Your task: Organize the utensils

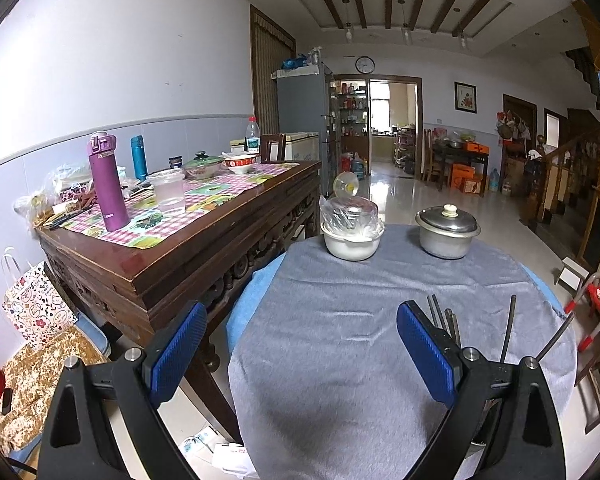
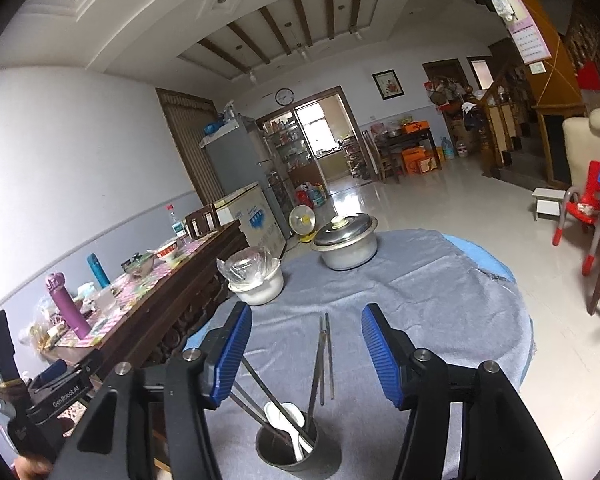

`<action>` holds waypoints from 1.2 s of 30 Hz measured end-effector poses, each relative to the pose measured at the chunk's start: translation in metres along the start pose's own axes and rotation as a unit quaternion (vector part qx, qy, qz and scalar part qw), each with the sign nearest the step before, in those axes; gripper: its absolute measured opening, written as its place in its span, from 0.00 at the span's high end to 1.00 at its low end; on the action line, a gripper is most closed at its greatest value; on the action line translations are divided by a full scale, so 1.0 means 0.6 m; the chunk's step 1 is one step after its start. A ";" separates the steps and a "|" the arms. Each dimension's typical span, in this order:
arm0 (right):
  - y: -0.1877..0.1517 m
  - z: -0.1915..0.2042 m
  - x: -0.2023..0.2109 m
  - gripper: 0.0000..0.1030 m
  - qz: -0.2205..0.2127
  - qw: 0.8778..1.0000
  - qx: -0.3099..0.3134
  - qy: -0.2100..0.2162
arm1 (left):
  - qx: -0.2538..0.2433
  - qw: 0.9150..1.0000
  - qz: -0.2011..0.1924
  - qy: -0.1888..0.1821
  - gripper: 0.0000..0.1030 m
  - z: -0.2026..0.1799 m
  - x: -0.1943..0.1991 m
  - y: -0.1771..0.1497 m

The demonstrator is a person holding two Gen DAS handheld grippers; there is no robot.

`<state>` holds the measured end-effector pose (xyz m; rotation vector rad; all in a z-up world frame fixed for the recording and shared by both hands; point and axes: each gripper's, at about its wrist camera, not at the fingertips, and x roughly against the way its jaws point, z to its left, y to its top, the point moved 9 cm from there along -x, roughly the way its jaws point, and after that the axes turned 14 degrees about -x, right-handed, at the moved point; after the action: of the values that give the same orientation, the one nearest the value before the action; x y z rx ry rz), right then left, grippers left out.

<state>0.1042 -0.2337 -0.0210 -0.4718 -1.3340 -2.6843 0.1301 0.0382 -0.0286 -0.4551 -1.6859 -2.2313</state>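
A metal utensil cup [image 2: 287, 449] stands on the grey cloth of the round table [image 2: 420, 300], near its front edge. It holds several metal chopsticks [image 2: 320, 360] and a white spoon [image 2: 284, 416]. My right gripper [image 2: 306, 354] is open and empty, raised just above the cup, one finger on each side. My left gripper [image 1: 300, 354] is open and empty over the table's left part. In the left wrist view the chopstick tips [image 1: 508, 328] stick up behind its right finger; the cup is hidden there.
A white bowl with a plastic-covered lid [image 1: 352, 226] and a lidded metal pot [image 1: 447, 227] stand at the table's far side. A wooden side table [image 1: 172, 248] with flasks and bowls is close on the left. A red chair [image 2: 580, 208] is at the right.
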 end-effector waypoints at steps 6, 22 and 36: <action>0.006 -0.021 -0.006 0.41 -0.002 1.000 -0.020 -0.012 | 0.001 1.000 0.006 -0.001 0.07 0.000 -0.008 -0.006; -0.005 -0.047 -0.042 0.41 0.013 0.999 -0.031 -0.036 | 0.006 0.999 0.036 -0.005 0.07 -0.004 -0.049 -0.033; 0.029 -0.148 -0.059 0.41 0.001 0.993 -0.075 -0.088 | 0.022 0.997 0.080 -0.006 0.07 0.009 -0.130 -0.071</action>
<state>0.1214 -0.3159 -0.0695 -0.7422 -1.1732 -2.8104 0.1830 0.0588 -0.0972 -0.5720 -1.6383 -2.0774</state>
